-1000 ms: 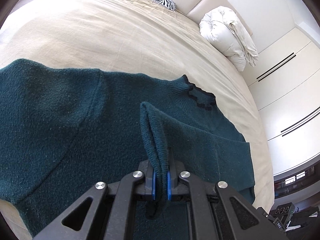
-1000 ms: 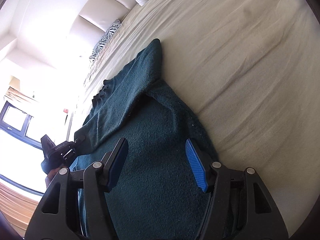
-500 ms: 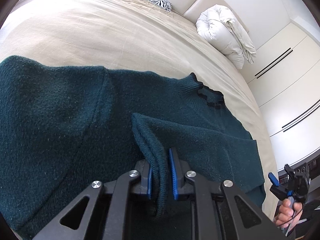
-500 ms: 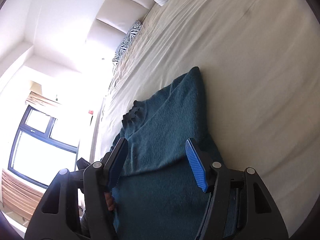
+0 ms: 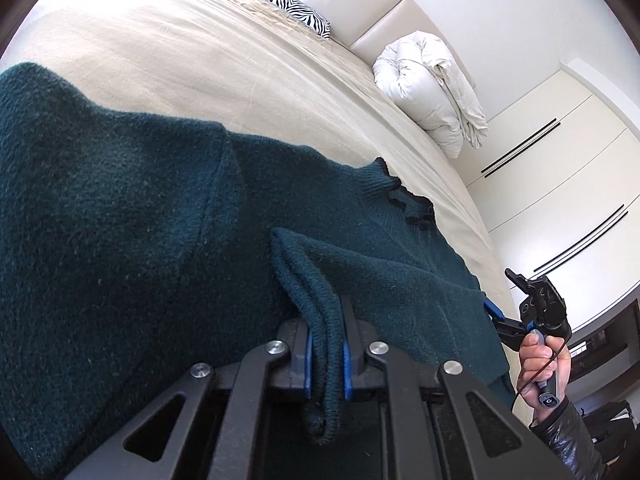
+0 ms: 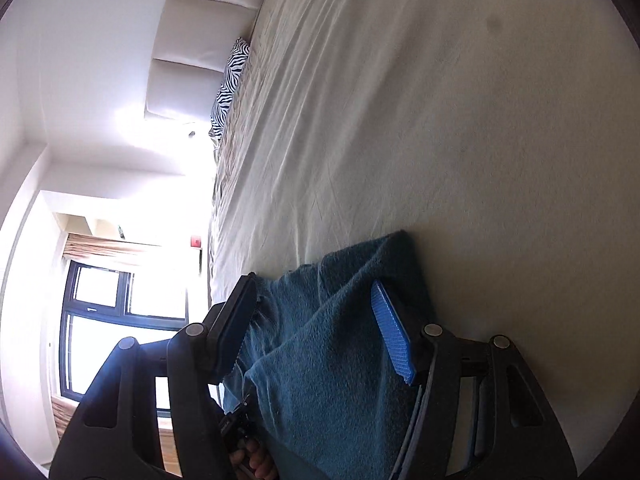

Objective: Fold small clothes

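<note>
Dark green sweater (image 5: pixel 120 240) spread on the bed (image 5: pixel 180 48). Left claw (image 5: pixel 326 350) closing, clamping the sweater's folded cuff. Right claw (image 6: pixel 316 320) parted, empty, over the sweater's edge.

There is one dark green sweater (image 5: pixel 120 240) on one big bed (image 5: pixel 200 60). I count two claws, a left claw (image 5: pixel 326 344) and a right claw (image 6: pixel 316 332). There is one zebra pillow (image 5: pixel 288 4), one rolled white blanket (image 5: pixel 432 84) and one window (image 6: pixel 120 320).

Dark teal sweater (image 5: pixel 120 240), beige sheet (image 5: pixel 200 60), zebra-striped pillow (image 5: pixel 288 4), seemingly white duvet (image 5: pixel 428 80).
</note>
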The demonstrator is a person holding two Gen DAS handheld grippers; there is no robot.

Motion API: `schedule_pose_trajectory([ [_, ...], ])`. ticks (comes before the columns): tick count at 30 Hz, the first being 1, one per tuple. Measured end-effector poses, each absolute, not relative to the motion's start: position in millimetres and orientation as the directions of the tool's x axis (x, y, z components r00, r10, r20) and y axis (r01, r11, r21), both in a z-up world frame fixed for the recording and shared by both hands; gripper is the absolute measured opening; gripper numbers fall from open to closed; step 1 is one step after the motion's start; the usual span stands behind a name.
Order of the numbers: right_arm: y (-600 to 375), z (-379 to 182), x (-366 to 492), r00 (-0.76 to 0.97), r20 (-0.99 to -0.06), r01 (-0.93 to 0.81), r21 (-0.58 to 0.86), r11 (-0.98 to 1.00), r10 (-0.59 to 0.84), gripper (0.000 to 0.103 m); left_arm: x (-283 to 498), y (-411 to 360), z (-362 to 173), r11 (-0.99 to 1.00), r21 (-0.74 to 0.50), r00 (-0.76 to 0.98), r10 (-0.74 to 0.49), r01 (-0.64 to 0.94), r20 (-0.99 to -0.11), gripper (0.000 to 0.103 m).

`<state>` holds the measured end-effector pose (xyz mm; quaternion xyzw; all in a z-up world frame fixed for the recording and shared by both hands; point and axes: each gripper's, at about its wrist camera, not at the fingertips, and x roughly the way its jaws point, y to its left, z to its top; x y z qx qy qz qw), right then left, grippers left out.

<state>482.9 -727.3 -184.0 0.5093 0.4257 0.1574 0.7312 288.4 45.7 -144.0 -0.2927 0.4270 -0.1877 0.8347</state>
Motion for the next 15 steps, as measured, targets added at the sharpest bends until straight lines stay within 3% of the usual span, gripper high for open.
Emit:
schedule_pose_trajectory([
  [13,-702.1,-186.1,393.1,0.55,-0.413,0.116,0.899,0.423,0.726,0.059,288.9,43.6,-139.9,0.762,-0.644,0.566,-0.557,0.059,-0.608,0.015],
  [14,-702.7,-185.4,383.5,0.552,-0.414,0.121,0.898,0.422,0.723,0.059,288.2,43.4,-136.6,0.763,-0.644,0.559,-0.559,0.059,-0.612,0.016],
  [15,-702.8,-183.9,372.8,0.559,-0.409,0.124,0.901,0.416,0.721,0.059,285.6,42.3,-131.5,0.773,-0.631,0.555,-0.55,0.055,-0.625,0.024],
])
